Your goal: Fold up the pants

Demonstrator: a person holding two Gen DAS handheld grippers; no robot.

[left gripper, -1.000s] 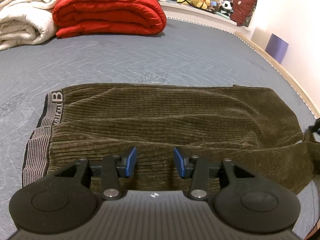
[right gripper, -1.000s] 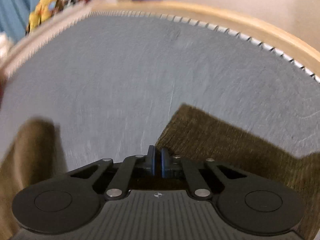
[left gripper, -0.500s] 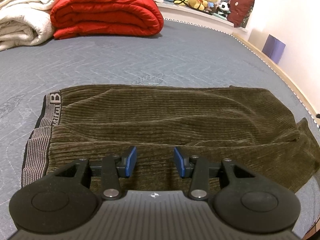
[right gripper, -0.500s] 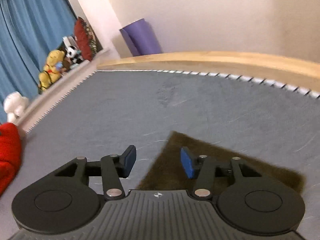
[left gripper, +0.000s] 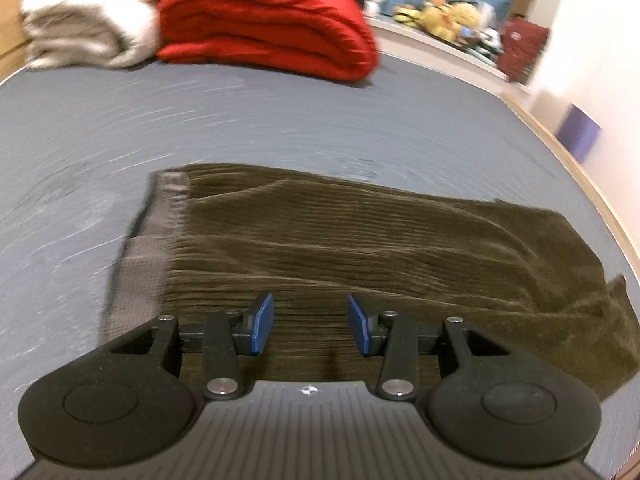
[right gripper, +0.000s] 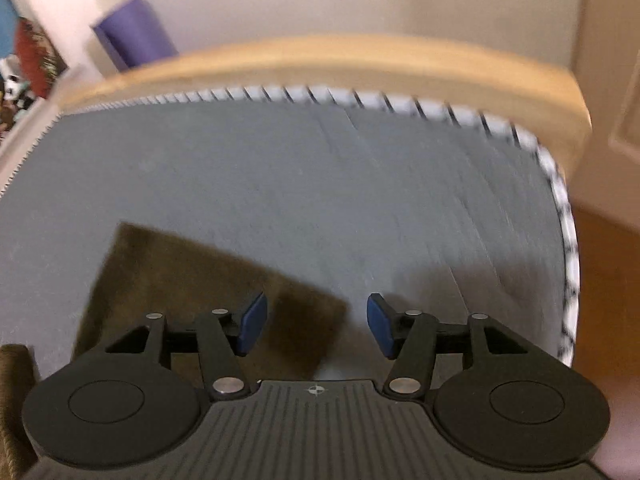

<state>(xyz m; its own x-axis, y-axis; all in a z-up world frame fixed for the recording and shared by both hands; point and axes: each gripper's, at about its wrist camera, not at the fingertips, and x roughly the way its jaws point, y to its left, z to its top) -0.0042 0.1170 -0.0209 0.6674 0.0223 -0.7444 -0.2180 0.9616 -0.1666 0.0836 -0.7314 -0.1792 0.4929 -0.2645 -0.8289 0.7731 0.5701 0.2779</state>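
Olive-brown corduroy pants [left gripper: 360, 248] lie folded lengthwise on the grey bed, with the grey striped waistband [left gripper: 148, 252] at the left and the leg ends at the right. My left gripper [left gripper: 310, 322] is open and empty, just above the near edge of the pants. My right gripper [right gripper: 316, 322] is open and empty above the leg-end corner of the pants [right gripper: 208, 280], which lies flat on the bed. Both views are blurred by motion.
A red folded duvet [left gripper: 264, 20] and a white blanket [left gripper: 88, 20] lie at the far end of the bed. Stuffed toys [left gripper: 448, 16] sit on a ledge. The wooden bed frame [right gripper: 320, 60] and a purple box [right gripper: 132, 36] are beyond the bed's edge.
My right gripper opened and let go of the pant leg end, which now lies on the bed. Both cameras have swung to the right, the left one also shifting over the pants.
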